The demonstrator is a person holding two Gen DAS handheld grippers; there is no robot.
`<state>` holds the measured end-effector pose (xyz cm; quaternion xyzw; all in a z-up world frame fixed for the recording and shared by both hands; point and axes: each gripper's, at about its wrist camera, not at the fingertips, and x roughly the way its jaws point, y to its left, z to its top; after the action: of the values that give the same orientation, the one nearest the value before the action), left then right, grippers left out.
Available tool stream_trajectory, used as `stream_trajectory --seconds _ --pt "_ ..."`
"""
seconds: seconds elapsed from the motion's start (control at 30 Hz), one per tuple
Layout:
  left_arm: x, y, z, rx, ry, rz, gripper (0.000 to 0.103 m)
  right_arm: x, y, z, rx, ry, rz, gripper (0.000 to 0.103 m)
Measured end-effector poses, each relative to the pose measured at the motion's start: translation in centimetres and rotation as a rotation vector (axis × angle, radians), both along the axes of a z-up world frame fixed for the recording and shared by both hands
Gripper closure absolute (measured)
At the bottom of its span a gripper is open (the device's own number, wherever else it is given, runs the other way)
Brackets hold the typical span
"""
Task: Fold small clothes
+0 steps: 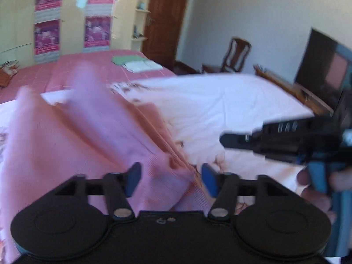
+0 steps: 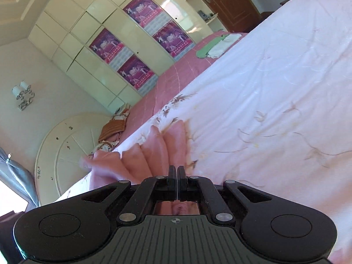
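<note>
A pink garment (image 1: 88, 136) lies bunched in folds on the white floral bed sheet (image 1: 220, 101). My left gripper (image 1: 171, 179) is open, its blue pads either side of a raised fold of the garment, not closed on it. My right gripper (image 2: 177, 171) is shut with its fingers pressed together; the pink garment (image 2: 151, 154) lies just beyond and under the tips, and no cloth shows between the pads. The right gripper also shows in the left wrist view (image 1: 224, 139), to the right of the garment, held in a hand.
A pink bedspread (image 1: 88, 66) covers the far part of the bed, with folded green and white clothes (image 1: 136, 62) on it. A wooden chair (image 1: 236, 55), a dark TV (image 1: 325, 72) and a wardrobe with posters (image 2: 136, 44) stand around the bed.
</note>
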<state>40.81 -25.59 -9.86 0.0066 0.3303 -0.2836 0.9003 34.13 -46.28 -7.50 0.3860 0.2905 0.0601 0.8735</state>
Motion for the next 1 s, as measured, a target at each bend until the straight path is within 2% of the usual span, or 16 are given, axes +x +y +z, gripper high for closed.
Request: stream_trajectory --seconds 0.07,0.17,0.2,0.27,0.33,0.4,0.47,0.5,0.57,0.6,0.63,0.7,0.77,0.87,1.0 --pt "-0.4 3.1 1.3 -0.042 -0.037 0.066 0.035 -0.5 -0.4 -0.3 0.017 -0.004 0.022 0.103" --pt "1.2 7.3 1.7 0.01 -0.077 0.221 0.034 -0.2 0.2 -0.1 0.014 -0.016 0.072 0.103" --pt "2.5 8.5 1.6 0.021 -0.053 0.274 0.035 0.1 0.6 0.0 0.009 -0.019 0.093 0.103" --pt "4.6 11.0 0.7 -0.004 0.009 0.349 0.036 0.8 1.9 0.4 -0.021 -0.034 0.138 0.103" --pt "6.1 12.4 -0.6 -0.001 0.073 0.394 0.041 1.9 3.1 0.6 -0.056 -0.041 0.179 0.103" --pt "7.0 13.0 -2.1 0.01 0.121 0.415 0.038 3.1 4.1 0.4 -0.09 -0.047 0.225 0.1" --pt "6.5 13.9 -3.1 -0.015 0.135 0.436 0.036 4.3 4.9 0.3 -0.129 -0.044 0.26 0.049" --pt "6.1 14.5 -3.2 -0.027 0.132 0.444 0.035 4.6 5.2 0.2 -0.149 -0.076 0.261 0.024" --pt "5.7 14.8 -3.5 -0.046 0.128 0.455 0.034 5.7 5.8 0.0 -0.162 -0.091 0.315 0.024" --pt "5.4 15.0 -3.5 -0.058 0.133 0.457 0.034 6.3 6.0 -0.1 -0.16 -0.087 0.339 0.028" --pt "5.2 15.1 -3.6 -0.064 0.134 0.456 0.034 6.9 6.1 -0.4 -0.158 -0.08 0.363 0.042" --pt "5.2 15.3 -3.7 -0.072 0.137 0.454 0.032 8.3 6.6 -0.8 -0.161 -0.047 0.418 0.048" --pt "5.4 15.6 -3.9 -0.086 0.148 0.452 0.031 9.3 7.3 -1.2 -0.209 -0.009 0.444 0.049" --pt "5.5 15.9 -4.1 -0.11 0.163 0.449 0.029 10.6 7.9 -2.3 -0.217 0.043 0.489 0.049" --pt "5.5 16.0 -4.2 -0.111 0.163 0.44 0.028 11.5 8.9 -2.9 -0.226 0.039 0.535 0.049"
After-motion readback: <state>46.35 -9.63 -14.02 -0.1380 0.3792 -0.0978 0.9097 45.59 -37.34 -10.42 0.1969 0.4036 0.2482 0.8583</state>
